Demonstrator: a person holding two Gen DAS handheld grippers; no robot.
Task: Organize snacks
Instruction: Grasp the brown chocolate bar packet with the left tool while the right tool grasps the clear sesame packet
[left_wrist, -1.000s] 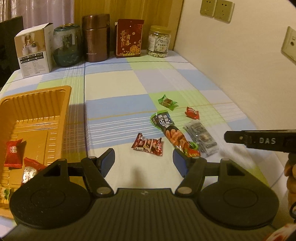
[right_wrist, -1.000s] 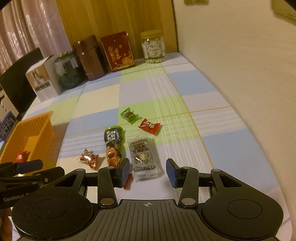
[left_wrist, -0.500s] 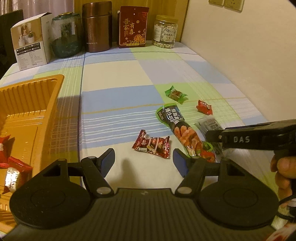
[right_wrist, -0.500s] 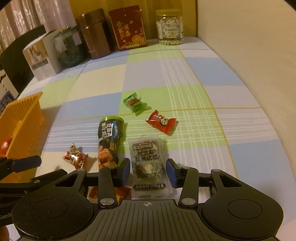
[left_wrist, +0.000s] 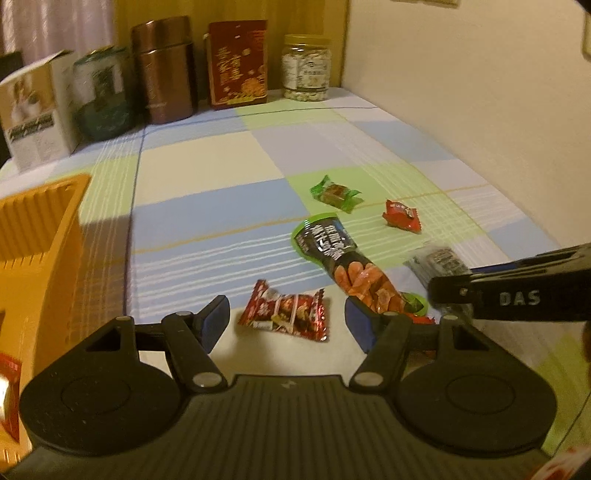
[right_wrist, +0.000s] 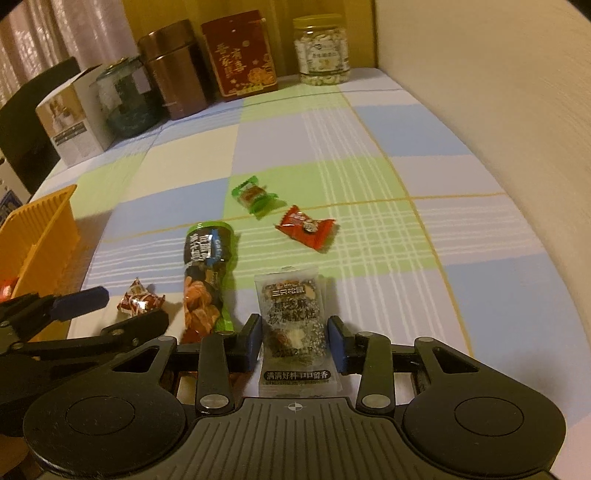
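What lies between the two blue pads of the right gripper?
In the right wrist view, a clear-wrapped dark sesame-walnut snack packet lies flat on the checked tablecloth between the right gripper's pads, which have just been closing on it but show slim gaps either side.

Tablecloth (right_wrist: 295, 140) – blue, green, cream checks; tray (right_wrist: 40, 236) orange; candy (right_wrist: 304, 227) red; tool pads (right_wrist: 255, 332) blue.

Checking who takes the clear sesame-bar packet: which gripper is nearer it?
Right. The right gripper straddles the clear packet; the left gripper sits over the dark red candy.
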